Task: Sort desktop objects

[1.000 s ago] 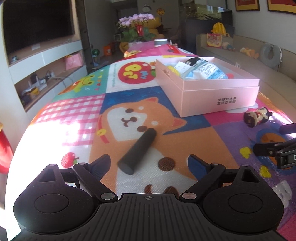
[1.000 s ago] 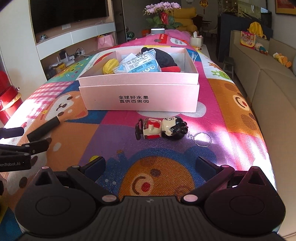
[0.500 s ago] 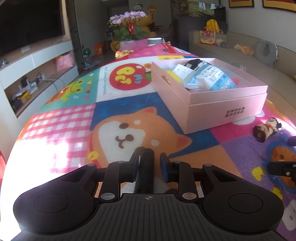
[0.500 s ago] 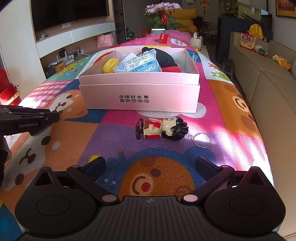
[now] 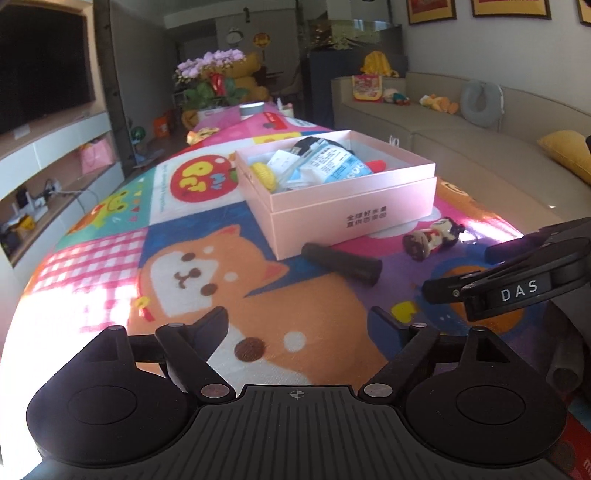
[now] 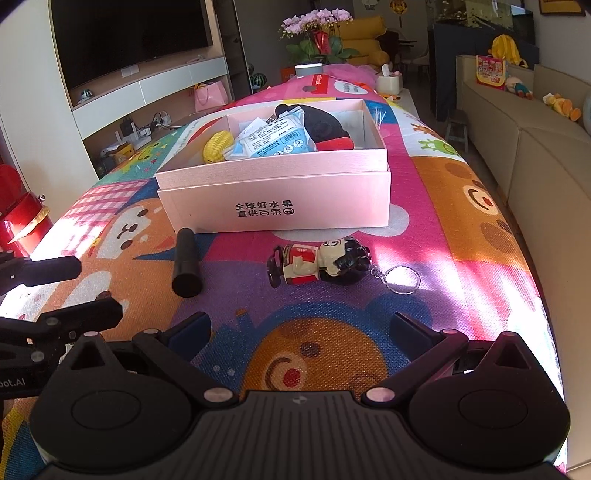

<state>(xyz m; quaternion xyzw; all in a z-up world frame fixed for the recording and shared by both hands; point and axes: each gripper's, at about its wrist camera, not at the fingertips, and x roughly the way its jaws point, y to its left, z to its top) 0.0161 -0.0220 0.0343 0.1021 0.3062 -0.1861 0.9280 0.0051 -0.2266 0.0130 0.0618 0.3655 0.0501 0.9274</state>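
Observation:
A black cylinder [image 5: 341, 263] lies on the cartoon mat just in front of the pink box [image 5: 354, 214]; it also shows in the right wrist view [image 6: 187, 266]. A doll keychain [image 6: 319, 262] lies on its side in front of the box [image 6: 273, 206], and shows in the left wrist view [image 5: 432, 239]. The box holds a yellow corn toy [image 6: 218, 147], a blue-white packet [image 6: 273, 140] and a black-red item. My left gripper [image 5: 299, 325] is open and empty, behind the cylinder. My right gripper [image 6: 299, 328] is open and empty, behind the doll.
The table with the colourful mat [image 5: 192, 266] drops off at left and right. A sofa [image 5: 461, 147] runs along the right. A TV shelf [image 6: 147, 92] is at the left. Flowers [image 6: 317, 33] and a tissue box [image 6: 388, 81] stand at the far end.
My left gripper was shut on the black cylinder half a second ago. It has let it go in front of the box, opened and drawn back. The right gripper stays open.

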